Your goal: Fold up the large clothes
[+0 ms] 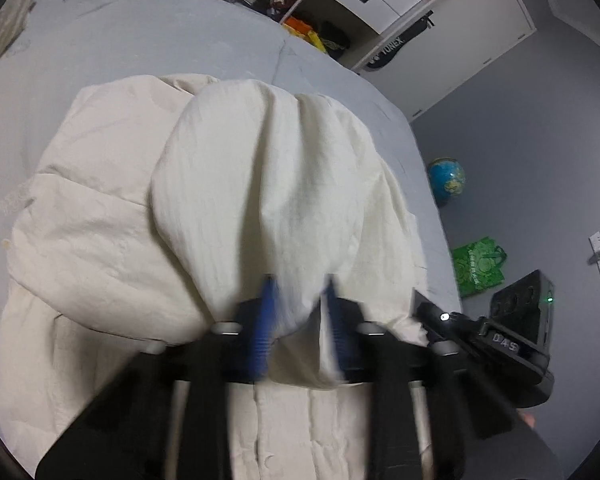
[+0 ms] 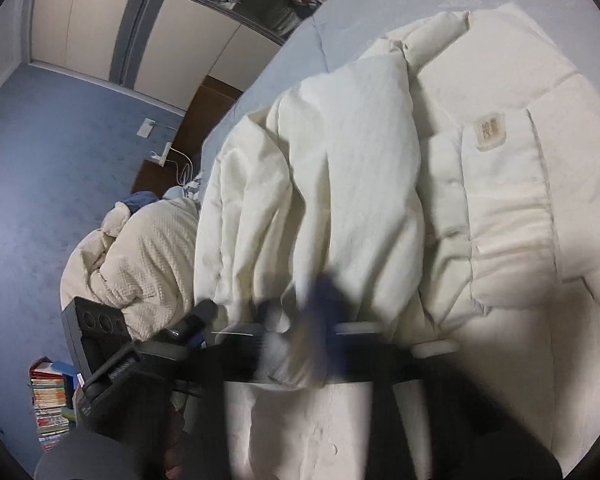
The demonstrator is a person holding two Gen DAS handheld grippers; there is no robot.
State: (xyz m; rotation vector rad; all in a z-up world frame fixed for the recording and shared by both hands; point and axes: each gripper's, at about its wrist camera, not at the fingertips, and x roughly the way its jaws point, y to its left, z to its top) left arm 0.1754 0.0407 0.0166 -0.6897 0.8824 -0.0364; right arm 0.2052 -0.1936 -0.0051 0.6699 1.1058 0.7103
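The cream puffer jacket (image 1: 100,208) lies spread on the grey-blue bed (image 1: 120,40), with 1 bulky part of it lifted and gathered toward the near edge. Its fabric is quilted in thick padded panels, lightly wrinkled, and a small tan label patch (image 2: 489,130) shows on the flat part at right in the right wrist view.

The lifted fold is held by both claws. The left claw (image 1: 298,312) has its blue fingers clenched on a bunched hem of the jacket. The right claw (image 2: 300,320) is blurred, yet cloth sits pinched between its fingers, so it appears to be grasping the jacket too.

The likely trouble is slippage: the padding is springy and thick, and only a small pinch is held, so a quick pull could tear it free. The puffy fold may also spring open or land skewed. A textured cream blanket (image 2: 148,252) lies just beside the jacket on the left and could get caught in the fold.
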